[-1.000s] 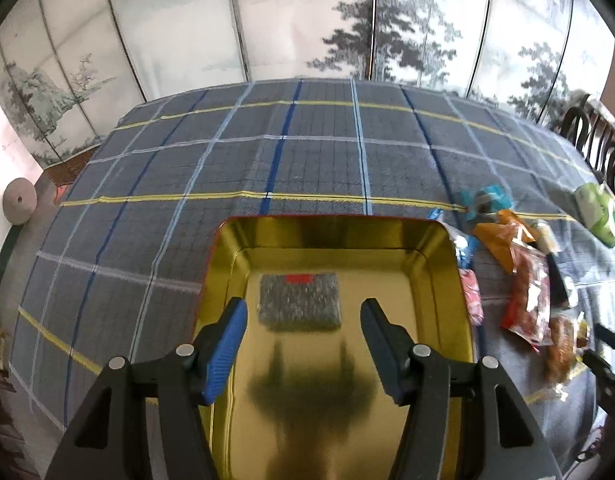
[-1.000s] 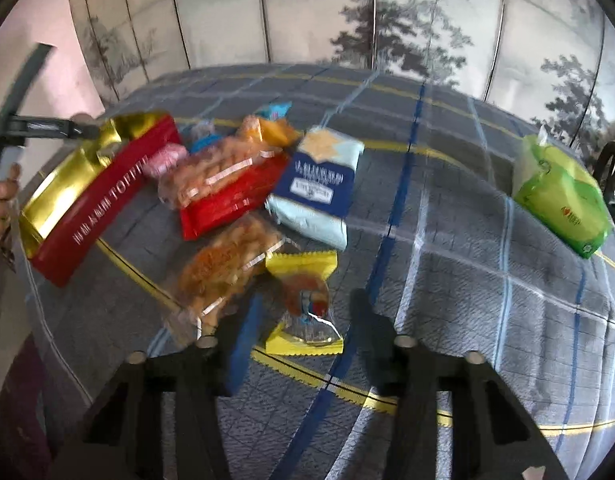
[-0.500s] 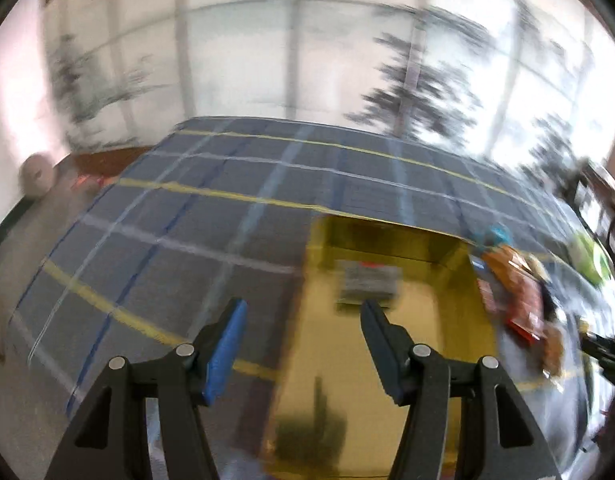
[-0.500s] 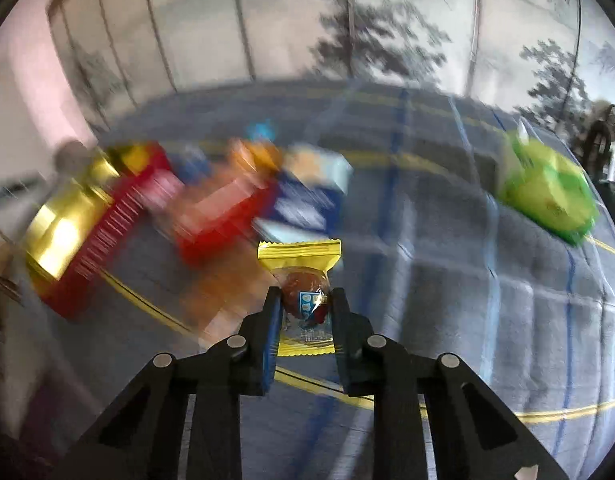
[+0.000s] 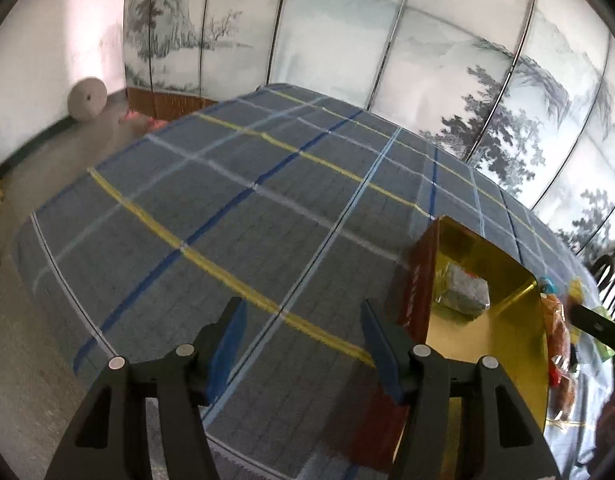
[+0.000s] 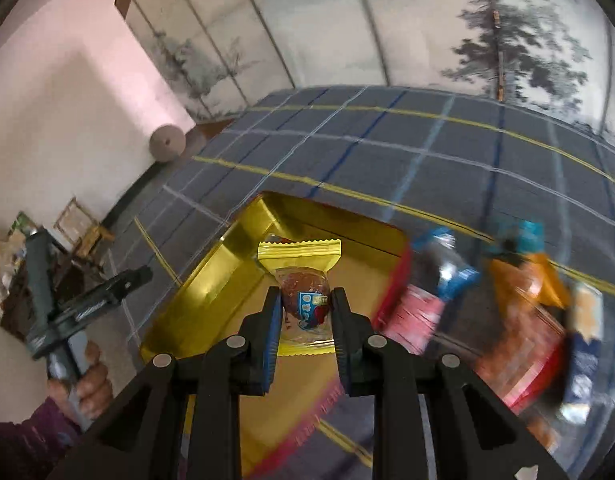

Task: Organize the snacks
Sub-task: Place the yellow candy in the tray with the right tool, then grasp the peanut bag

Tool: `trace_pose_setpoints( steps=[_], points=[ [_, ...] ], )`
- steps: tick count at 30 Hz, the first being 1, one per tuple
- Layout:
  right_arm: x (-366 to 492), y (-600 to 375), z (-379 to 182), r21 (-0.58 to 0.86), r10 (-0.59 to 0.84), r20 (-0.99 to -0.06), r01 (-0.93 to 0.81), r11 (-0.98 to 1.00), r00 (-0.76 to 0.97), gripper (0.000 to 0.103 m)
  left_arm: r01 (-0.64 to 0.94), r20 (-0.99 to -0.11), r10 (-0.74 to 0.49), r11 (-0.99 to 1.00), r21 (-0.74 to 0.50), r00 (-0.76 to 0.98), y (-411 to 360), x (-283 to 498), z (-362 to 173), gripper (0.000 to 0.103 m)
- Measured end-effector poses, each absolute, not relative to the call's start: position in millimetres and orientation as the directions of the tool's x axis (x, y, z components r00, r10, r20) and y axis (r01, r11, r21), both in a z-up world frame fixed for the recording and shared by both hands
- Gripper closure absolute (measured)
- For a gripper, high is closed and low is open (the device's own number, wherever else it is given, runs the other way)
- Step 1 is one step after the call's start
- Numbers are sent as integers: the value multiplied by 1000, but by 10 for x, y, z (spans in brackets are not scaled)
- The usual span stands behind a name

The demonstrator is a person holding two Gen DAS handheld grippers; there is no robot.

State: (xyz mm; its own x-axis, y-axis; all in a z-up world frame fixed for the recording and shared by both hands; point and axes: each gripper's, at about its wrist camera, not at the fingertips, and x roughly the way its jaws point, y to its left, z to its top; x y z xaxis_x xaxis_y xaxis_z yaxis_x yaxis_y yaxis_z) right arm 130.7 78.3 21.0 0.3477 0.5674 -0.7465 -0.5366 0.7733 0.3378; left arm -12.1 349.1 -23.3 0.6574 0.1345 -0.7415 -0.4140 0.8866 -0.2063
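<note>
- In the right wrist view, far left, a hand point(image 6: 81, 380) in a dark purple sleeve point(image 6: 23, 440) gripped the handle of the left gripper point(image 6: 141, 274), which pointed toward the gold tin from outside its left wall; from this view its jaws could not be judged.
- In the left wrist view, the left gripper point(image 5: 303, 338) had its blue-padded jaws spread apart with nothing between them, only the plaid tablecloth point(image 5: 235, 184) below.
- The gold tin point(image 5: 507, 344), with red outer walls, lay to the right of the left gripper, just beside its right finger; a grey foil packet point(image 5: 465, 292) rested inside, near the far end.
- In the right wrist view, the right gripper point(image 6: 305, 312) was pinching a yellow-edged wrapped snack point(image 6: 303, 276) at its rounded brown middle, both pads pressed against the wrapper.
- The snack stuck forward past the fingertips, its crimped yellow top edge pointing away from the camera, and it hung over the inside of the gold tin point(image 6: 211, 280), apart from the tin's floor.
- To the right of the tin, on the cloth, lay a blurred heap of snack packets point(image 6: 519, 320): a pink one and a blue one just beside the tin's red wall, then orange, red and navy-and-white ones farther right.
- In the left wrist view, the same packets point(image 5: 559, 332) showed past the tin's right side.
</note>
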Motion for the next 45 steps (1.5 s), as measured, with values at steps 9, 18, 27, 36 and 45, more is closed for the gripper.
trace_pose_setpoints(
  steps=[9, 18, 27, 36, 45],
  points=[
    [1612, 1191, -142, 287, 478, -821, -500, 817, 310, 81, -356, -740, 132, 922, -154, 660, 3349, -287, -200, 43],
    [1584, 1184, -131, 289, 476, -793, -453, 843, 380, 70, -295, -736, 123, 949, -108, 666, 3121, -286, -151, 42],
    [760, -121, 69, 268, 374, -741, -266, 926, 558, 47, -221, -731, 99, 973, -71, 675, 2832, -333, -58, 41],
    [671, -760, -267, 199, 204, -828, -67, 978, 523, 45, -97, -752, 14, 993, -67, 659, 2335, -288, -40, 39],
    [758, -644, -509, 128, 126, -854, -31, 991, 505, 41, -39, -743, 32, 999, 8, 668, 2099, -341, 3, 38]
  ],
)
